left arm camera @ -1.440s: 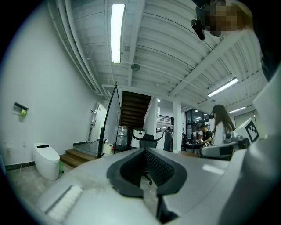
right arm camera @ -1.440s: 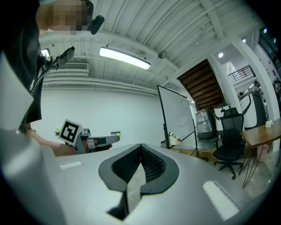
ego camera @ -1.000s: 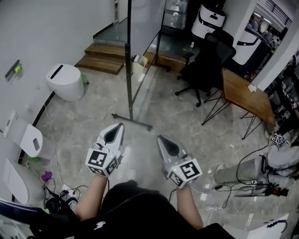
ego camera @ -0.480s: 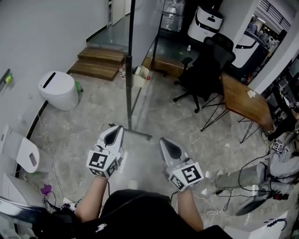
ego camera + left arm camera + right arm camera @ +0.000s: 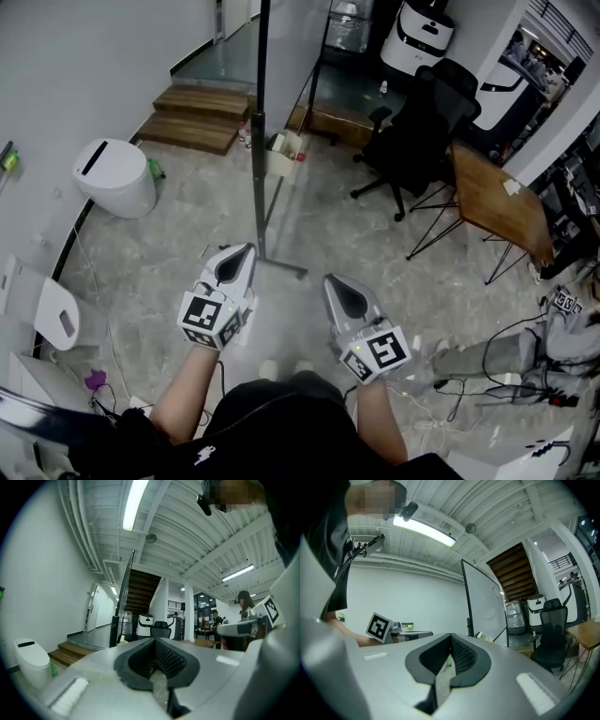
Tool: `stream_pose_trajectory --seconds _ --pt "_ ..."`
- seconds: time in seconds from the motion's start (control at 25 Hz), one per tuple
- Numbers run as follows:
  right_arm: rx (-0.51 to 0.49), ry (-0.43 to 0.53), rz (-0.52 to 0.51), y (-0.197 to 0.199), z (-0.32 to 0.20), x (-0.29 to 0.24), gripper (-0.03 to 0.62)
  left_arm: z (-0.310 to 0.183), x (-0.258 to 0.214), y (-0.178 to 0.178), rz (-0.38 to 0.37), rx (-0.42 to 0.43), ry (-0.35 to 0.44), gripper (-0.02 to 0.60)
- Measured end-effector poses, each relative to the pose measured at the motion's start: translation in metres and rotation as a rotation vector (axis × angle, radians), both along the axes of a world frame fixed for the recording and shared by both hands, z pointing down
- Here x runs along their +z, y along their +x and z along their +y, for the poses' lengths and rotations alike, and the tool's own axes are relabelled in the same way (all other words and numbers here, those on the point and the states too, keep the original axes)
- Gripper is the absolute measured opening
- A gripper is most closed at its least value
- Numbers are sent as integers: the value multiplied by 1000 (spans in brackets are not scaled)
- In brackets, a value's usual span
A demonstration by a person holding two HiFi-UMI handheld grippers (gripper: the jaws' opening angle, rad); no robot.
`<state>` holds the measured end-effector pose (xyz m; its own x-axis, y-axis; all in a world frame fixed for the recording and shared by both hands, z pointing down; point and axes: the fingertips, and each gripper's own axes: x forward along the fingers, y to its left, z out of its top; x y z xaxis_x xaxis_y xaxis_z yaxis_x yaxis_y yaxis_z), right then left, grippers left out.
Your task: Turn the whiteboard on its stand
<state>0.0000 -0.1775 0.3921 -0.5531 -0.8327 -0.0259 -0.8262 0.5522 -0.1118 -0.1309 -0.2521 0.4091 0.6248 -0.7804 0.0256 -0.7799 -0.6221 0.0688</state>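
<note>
The stand's foot (image 5: 279, 265) now lies closer to the two grippers than a second ago, so the person has walked up to it. The left gripper (image 5: 242, 255) and right gripper (image 5: 332, 284) point level ahead, side by side, each with jaws pressed together on nothing.

Just past their tips stands the whiteboard (image 5: 258, 141), edge-on in the head view as a thin dark upright, with its pale face (image 5: 485, 604) plain in the right gripper view. It looks stiff and framed, tall for its slim base, so likely light but tippy. The glossy face would slip under the pads, so the dark frame edge or the upright around mid-height is the better hold, one gripper to each side. Whether the foot has castors cannot be made out.

The floor (image 5: 169, 244) is polished stone – a foot could skid or scrape on it. Further off are a white bin (image 5: 112, 178) by the wall, wooden steps (image 5: 202, 117), a black office chair (image 5: 417, 141) and a wooden table (image 5: 492, 202) – room to swing, though the chair side is tighter.
</note>
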Motion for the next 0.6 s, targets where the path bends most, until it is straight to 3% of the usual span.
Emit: stream_pose_trajectory --seconds 0.2,0.6 --pt "-36 21 -6 8 -9 -6 9 -9 8 16 -25 -5 20 6" --pt "-141 66 -21 8 -47 -24 9 -44 -6 34 3 -82 43 6"
